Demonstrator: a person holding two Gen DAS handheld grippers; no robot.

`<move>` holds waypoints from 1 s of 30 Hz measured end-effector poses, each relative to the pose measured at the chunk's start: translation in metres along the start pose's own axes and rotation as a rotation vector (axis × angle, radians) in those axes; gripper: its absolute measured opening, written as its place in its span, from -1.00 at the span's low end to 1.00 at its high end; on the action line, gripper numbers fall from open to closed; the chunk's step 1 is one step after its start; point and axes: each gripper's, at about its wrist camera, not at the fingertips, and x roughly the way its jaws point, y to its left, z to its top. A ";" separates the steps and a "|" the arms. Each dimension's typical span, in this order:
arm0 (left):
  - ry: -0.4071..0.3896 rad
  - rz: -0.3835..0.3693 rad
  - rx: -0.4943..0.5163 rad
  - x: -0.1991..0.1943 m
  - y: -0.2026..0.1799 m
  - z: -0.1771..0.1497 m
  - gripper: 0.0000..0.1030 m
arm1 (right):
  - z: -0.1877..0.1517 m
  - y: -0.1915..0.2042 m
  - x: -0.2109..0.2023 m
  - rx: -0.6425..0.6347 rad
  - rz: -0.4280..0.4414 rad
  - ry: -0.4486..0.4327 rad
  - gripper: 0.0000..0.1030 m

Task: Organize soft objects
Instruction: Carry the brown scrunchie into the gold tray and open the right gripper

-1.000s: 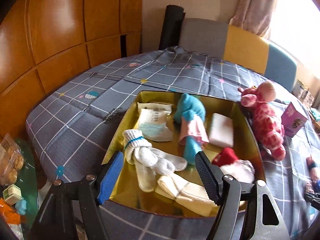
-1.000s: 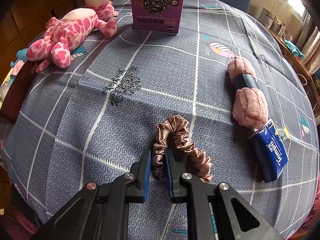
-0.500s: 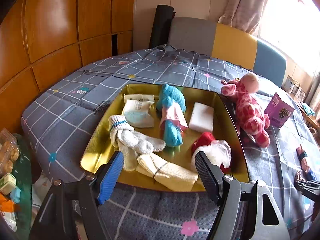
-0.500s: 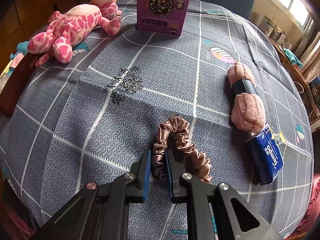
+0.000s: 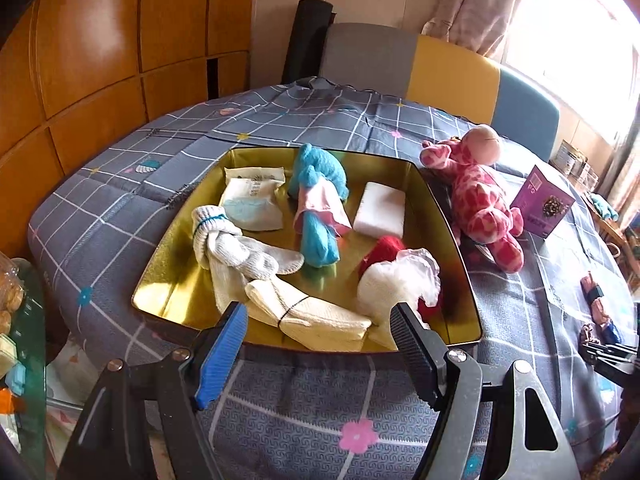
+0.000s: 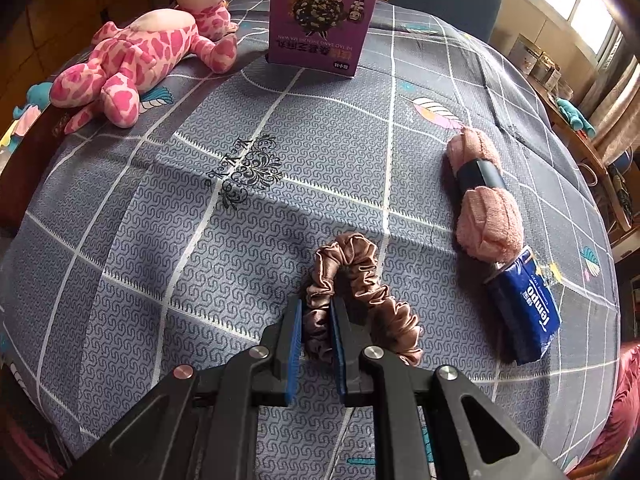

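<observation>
**Right tongs pinching a scrunchie; left tongs spread before a gold tray**

The right tongs (image 6: 316, 320) are pinching one side of a dusty-pink satin scrunchie (image 6: 362, 280), which is lying on the desk covered by a grey checked cloth (image 6: 200, 208). From the scrunchie, a rolled pink towel with a dark band (image 6: 486, 200) is sitting at about two o'clock, touching a blue tissue pack (image 6: 524, 312) at three o'clock. A purple box (image 6: 322, 20) is standing at twelve o'clock, and a pink spotted plush giraffe (image 6: 140, 60) is lying at ten o'clock.

The left tongs (image 5: 320, 344) are standing spread with nothing between them, hovering over the near edge of a gold tray (image 5: 452, 240). Inside the tray, white knotted socks (image 5: 236, 248) are lying at nine o'clock, a cream bundle (image 5: 316, 316) at six o'clock, a blue and pink roll (image 5: 320, 208) at centre, a white block (image 5: 380, 208) at one o'clock, and a red and white piece (image 5: 396, 276) at four o'clock.
</observation>
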 end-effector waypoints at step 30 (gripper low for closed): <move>0.024 -0.017 -0.032 0.007 0.010 0.001 0.45 | 0.057 0.070 -0.054 -0.070 0.171 -0.120 -0.78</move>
